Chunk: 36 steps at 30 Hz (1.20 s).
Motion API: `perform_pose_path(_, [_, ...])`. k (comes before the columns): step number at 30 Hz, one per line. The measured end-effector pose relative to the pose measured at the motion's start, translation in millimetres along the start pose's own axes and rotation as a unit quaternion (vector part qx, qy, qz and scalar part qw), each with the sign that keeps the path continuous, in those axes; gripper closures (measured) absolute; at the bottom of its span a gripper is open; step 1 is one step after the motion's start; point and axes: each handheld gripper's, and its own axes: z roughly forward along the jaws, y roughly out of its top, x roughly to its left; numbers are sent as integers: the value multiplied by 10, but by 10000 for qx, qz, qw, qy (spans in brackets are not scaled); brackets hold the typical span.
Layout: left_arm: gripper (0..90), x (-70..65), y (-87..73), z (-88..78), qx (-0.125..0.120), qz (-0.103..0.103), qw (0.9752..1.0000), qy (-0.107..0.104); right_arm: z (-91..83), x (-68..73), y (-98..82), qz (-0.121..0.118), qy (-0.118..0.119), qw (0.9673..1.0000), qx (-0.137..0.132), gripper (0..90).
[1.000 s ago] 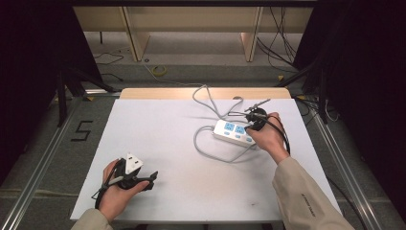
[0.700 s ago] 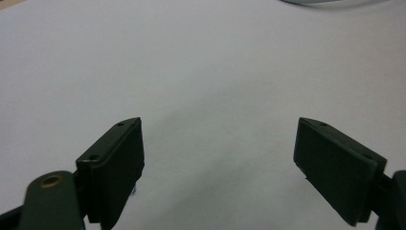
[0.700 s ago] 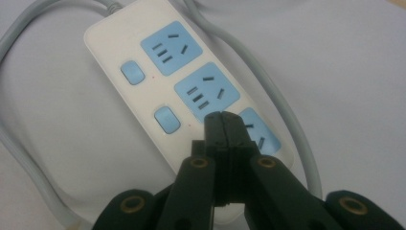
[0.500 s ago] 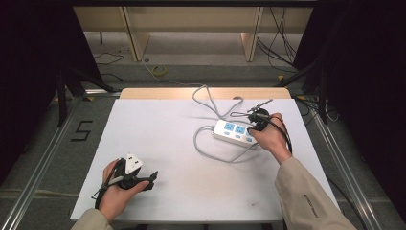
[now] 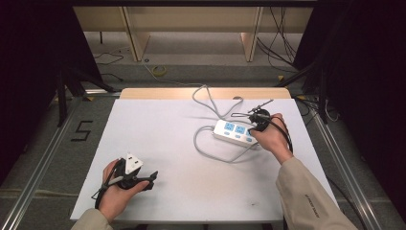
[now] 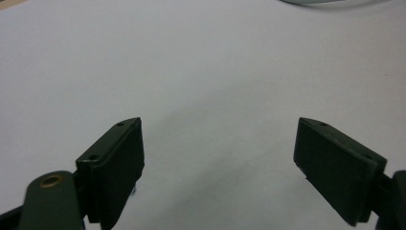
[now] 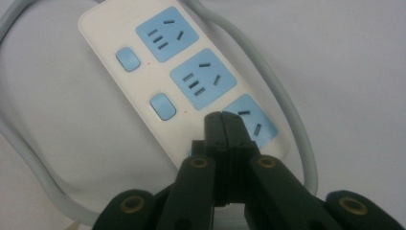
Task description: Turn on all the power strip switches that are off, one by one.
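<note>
Near edge first: left gripper (image 5: 143, 176) rests on the table (image 5: 158, 129) at abt 7 o'clock, hand (image 5: 117, 191) wrapped round it, jaws spread wide w/ nothing between them. Idle, well apart from the work.

Farther out, abt 2 o'clock: right gripper (image 5: 256, 122) is over the near-right end of the power strip (image 5: 233, 132), jaws pressed together, holding nothing. The strip lies flat, its grey cord (image 5: 210, 151) looping round it and trailing off toward 12 o'clock.

Step in hand, as I read it: pressing a switch on the strip w/ the closed tips. Tips sit on or just over the last socket end; can't tell if they touch. Next move prob needs a small shift onto the button beside that socket, then a straight push down w/o skidding the strip.

View differences: right gripper view gives the detail, i.e. three blue sockets (image 7: 203, 78), blue buttons (image 7: 163, 106) alongside, tips (image 7: 223, 125) at the third socket (image 7: 252, 124). High view gives layout and how far apart the hands are. Left gripper view shows the open pads (image 6: 117, 160) over bare table, a bit of cord at 12 o'clock.
</note>
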Motion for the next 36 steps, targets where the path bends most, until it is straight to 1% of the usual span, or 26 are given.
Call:
perform_pose_path(19, [176,0,0,2,4,12,10000,4,33,-9,-32,47,60,9999,136,900])
perform_pose_path(26, [176,0,0,1,1,12,10000,4,47,0,-30,37,91,9998,198,900])
perform_pose_path(32, [176,1,0,3,12,29,10000,-1,66,9,-29,24,94,9998,196,900])
perform_pose_path(36, [175,0,0,1,4,12,10000,3,83,15,-32,17,120,9996,254,900])
